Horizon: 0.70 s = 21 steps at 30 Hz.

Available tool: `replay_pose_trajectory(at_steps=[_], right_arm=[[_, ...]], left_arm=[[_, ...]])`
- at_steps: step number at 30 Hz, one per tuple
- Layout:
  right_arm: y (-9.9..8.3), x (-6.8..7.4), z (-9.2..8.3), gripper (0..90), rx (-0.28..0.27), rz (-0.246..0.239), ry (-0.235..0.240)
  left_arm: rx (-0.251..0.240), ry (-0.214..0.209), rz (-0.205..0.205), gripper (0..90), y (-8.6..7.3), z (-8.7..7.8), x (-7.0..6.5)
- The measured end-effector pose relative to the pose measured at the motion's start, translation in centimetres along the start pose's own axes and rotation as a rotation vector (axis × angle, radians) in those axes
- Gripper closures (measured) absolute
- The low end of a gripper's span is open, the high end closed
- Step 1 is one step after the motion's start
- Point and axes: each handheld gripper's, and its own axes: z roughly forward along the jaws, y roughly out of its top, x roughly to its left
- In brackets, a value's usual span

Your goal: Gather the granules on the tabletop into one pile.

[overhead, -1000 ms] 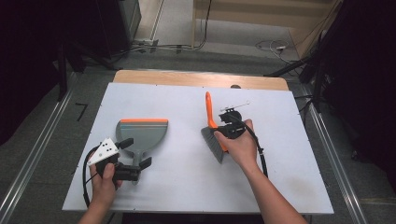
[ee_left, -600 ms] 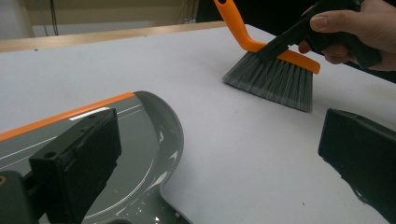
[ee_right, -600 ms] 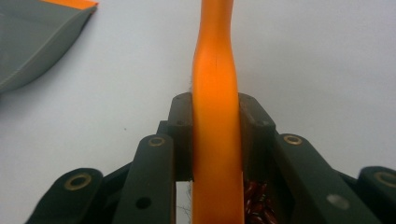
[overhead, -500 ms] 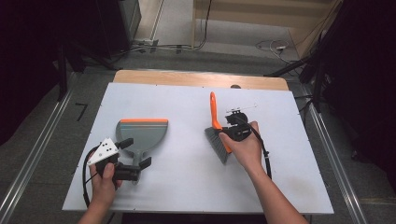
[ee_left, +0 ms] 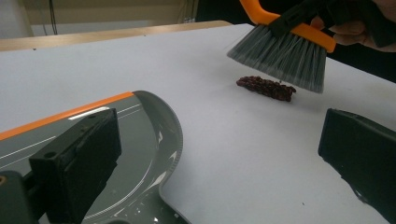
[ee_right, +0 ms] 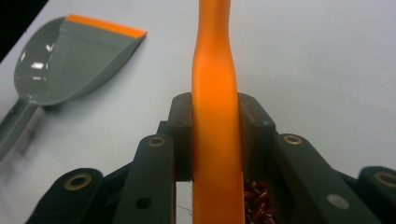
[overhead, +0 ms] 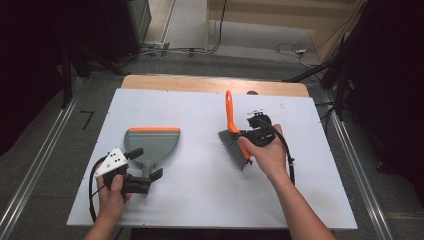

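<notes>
A grey dustpan (overhead: pixel 152 142) with an orange lip lies on the white table (overhead: pixel 200 200), left of centre. My left gripper (overhead: pixel 146 164) stands open at the pan's rear, one jaw on each side of its handle (overhead: pixel 145 172). In the left gripper view the jaws of my left gripper (ee_left: pixel 219 140) are wide apart, with the dustpan (ee_left: pixel 135 154) low at the left. My right gripper (overhead: pixel 250 135) is shut on the orange handle (ee_right: pixel 215 84) of a hand brush (overhead: pixel 235 147). The grey bristles (ee_left: pixel 280 56) hang just above a small pile of dark red beans (ee_left: pixel 266 87).
A wooden strip (overhead: pixel 215 83) runs along the table's far edge. A small white piece (overhead: pixel 266 108) lies just behind the right hand. Metal rails (overhead: pixel 350 160) flank the table, and cables (overhead: pixel 190 50) lie on the floor beyond.
My right gripper has shifted the brush a little to the right. The left gripper and the dustpan have stayed put.
</notes>
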Motion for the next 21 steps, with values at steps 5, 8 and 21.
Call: replay_pose_trajectory(at_steps=[5, 8, 21], right_arm=[[-0.6, 0.5, 1.8, 68.9, 0.05, -0.01, 0.012], [-0.8, 0.4, 2.6, 68.9, 0.07, -0.016, 0.003], [-1.1, -1.4, 0.3, 68.9, 0.007, 0.018, 0.071]], left_arm=[[-0.003, -0.001, -0.001, 0.0, 0.0, -0.1, 0.1], [-0.005, -0.002, 0.0, 0.0, 0.0, -0.1, 0.1], [-0.003, -0.001, 0.001, 0.0, 0.0, -0.1, 0.0]])
